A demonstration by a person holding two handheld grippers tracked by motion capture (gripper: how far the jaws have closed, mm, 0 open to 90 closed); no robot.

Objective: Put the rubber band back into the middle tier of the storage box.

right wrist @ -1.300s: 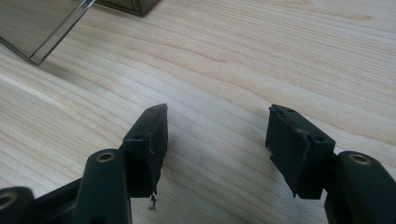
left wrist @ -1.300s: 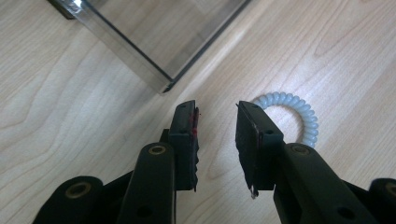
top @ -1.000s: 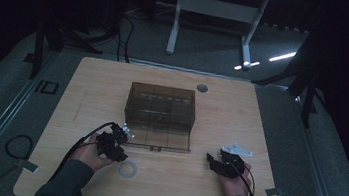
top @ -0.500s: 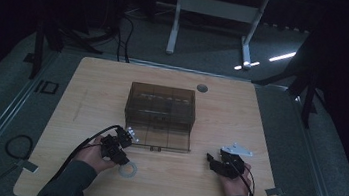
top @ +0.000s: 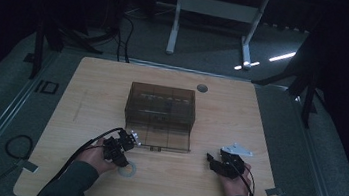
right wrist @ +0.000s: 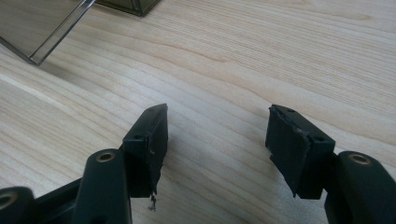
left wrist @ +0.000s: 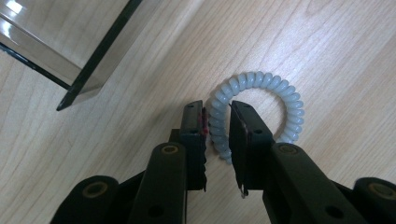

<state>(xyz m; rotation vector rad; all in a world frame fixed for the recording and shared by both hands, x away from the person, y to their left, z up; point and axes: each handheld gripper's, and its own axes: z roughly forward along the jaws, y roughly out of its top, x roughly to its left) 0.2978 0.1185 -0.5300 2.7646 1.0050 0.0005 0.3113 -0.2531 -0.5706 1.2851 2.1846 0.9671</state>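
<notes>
Closing around pale coiled hair tie (left wrist: 261, 100)

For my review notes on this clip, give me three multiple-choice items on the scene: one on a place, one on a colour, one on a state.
1. Where does the coiled hair tie lie?
A. Inside the box
B. On the table, on the near side of the box
C. On the floor

2. What colour is the hair tie?
A. Pale whitish-grey
B. Red
C. Black

3. How do the right gripper's jaws stand?
A. Shut on the hair tie
B. Shut on nothing
C. Open, with bare wood between them

Answers:
1. B: the high view shows the ring on the wooden table just in front of the smoky transparent box.
2. A: the left gripper view shows pale coils between the jaws of the left gripper, which have just been closing around one side of the ring.
3. C: the right gripper view shows a wide gap over wood grain.
</notes>
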